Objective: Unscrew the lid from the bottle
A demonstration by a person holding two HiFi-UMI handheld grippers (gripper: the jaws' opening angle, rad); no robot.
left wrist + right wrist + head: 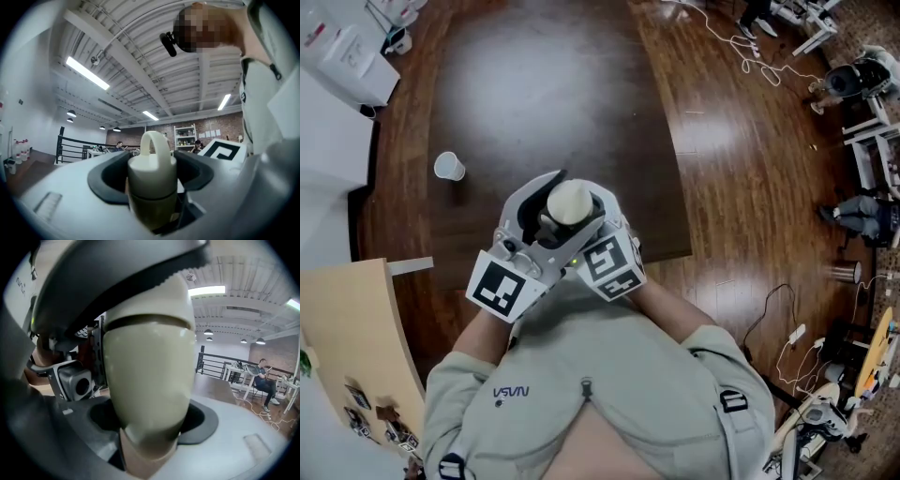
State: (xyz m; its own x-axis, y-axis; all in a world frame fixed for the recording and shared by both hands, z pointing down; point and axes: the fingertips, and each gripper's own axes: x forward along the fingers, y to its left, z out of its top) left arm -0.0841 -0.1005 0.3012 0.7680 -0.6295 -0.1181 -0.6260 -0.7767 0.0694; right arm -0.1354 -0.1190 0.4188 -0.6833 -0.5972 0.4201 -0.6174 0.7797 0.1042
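While held aloft, cream plastic bottle [150,380]: axis roughly upright, looped cream lid [152,164] uppermost; left gripper [151,176], from seven o'clock, clamps lid; right gripper [150,420], from five, clamps body.

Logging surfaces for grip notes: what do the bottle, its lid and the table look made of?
Bottle: cream, satin, soft highlights; likely plastic. Lid: same cream, moulded loop handle; probably plastic. Table: dark, glossy, wood-look; broad glare.

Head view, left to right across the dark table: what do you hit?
White paper cup → left gripper's marker cube → bottle, held up between both grippers → right gripper's marker cube.
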